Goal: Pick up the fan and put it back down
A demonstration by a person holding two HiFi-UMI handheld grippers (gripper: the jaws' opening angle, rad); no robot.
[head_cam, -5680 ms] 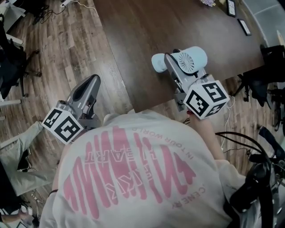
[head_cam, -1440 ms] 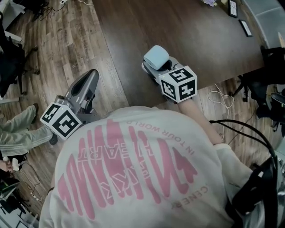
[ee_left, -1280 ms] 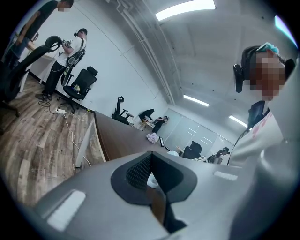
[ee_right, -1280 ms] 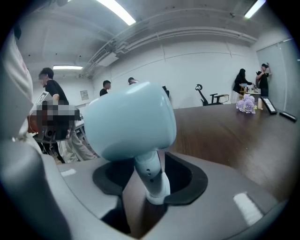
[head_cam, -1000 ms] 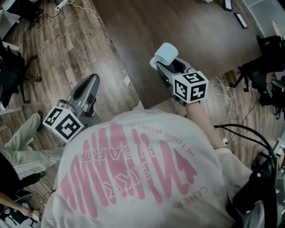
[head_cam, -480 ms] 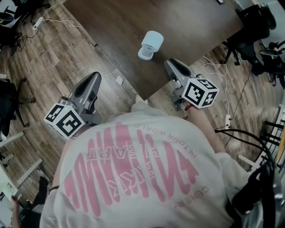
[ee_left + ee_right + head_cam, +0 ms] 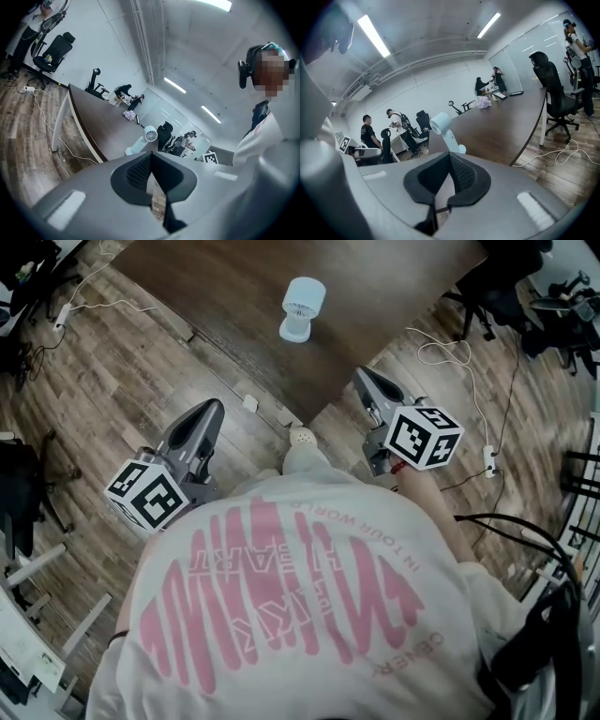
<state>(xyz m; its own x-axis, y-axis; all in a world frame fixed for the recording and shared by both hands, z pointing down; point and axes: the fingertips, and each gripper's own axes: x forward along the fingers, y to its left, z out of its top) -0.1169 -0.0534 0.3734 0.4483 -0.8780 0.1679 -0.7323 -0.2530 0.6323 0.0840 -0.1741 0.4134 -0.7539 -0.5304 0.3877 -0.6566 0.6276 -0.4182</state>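
Observation:
The small white and pale-blue fan stands upright on the dark wooden table, free of both grippers. It also shows ahead in the left gripper view, where the fan is beyond the jaws, and in the right gripper view, where the fan rises just past the jaws. My right gripper hangs off the table's near edge, a short way back from the fan. Its jaws have just been closing and are now shut with nothing between them. My left gripper is over the floor to the left, shut and empty.
White cables and a power strip lie on the wooden floor right of the table. Black office chairs stand by the table's right end. Several people stand far behind the table. A table leg shows at left.
The right gripper let go of the fan, drew back off the table edge and shut. The fan stands alone on the table. The left gripper shifted slightly.

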